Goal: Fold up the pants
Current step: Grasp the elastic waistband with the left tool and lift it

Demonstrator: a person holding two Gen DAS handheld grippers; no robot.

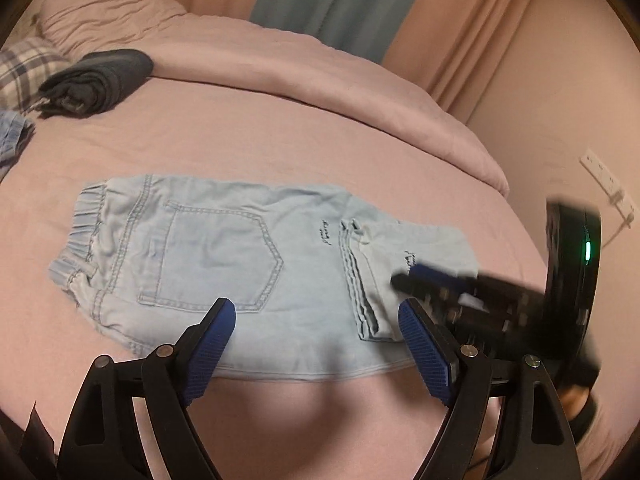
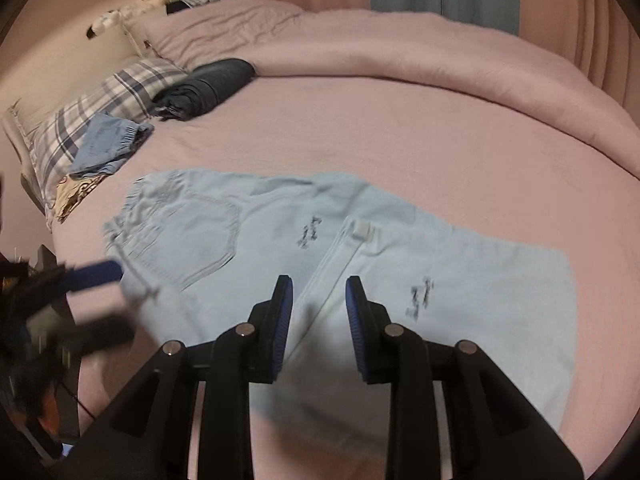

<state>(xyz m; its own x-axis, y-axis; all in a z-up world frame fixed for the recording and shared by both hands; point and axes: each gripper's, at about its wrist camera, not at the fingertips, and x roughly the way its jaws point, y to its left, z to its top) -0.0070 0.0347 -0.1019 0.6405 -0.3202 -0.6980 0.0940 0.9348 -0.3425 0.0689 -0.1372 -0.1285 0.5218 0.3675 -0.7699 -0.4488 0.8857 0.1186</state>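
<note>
Light blue denim pants (image 1: 224, 248) lie flat on the pink bed, elastic waistband to the left, back pocket up, the leg ends folded over on the right (image 2: 440, 280). My left gripper (image 1: 316, 306) hovers open and wide above the pants' near edge, with nothing between its blue pads. My right gripper (image 2: 318, 280) stands open by a narrow gap over the folded leg's seam, and the pads do not press cloth. It appears blurred at the right of the left wrist view (image 1: 404, 276). The left gripper (image 2: 108, 300) shows blurred near the waistband corner.
A dark folded garment (image 2: 208, 84) and a blue denim piece (image 2: 108, 144) lie at the back left beside a plaid pillow (image 2: 92, 112). A bunched pink duvet (image 1: 280, 60) runs along the far side. Curtains and a wall socket (image 1: 604, 176) are beyond the bed.
</note>
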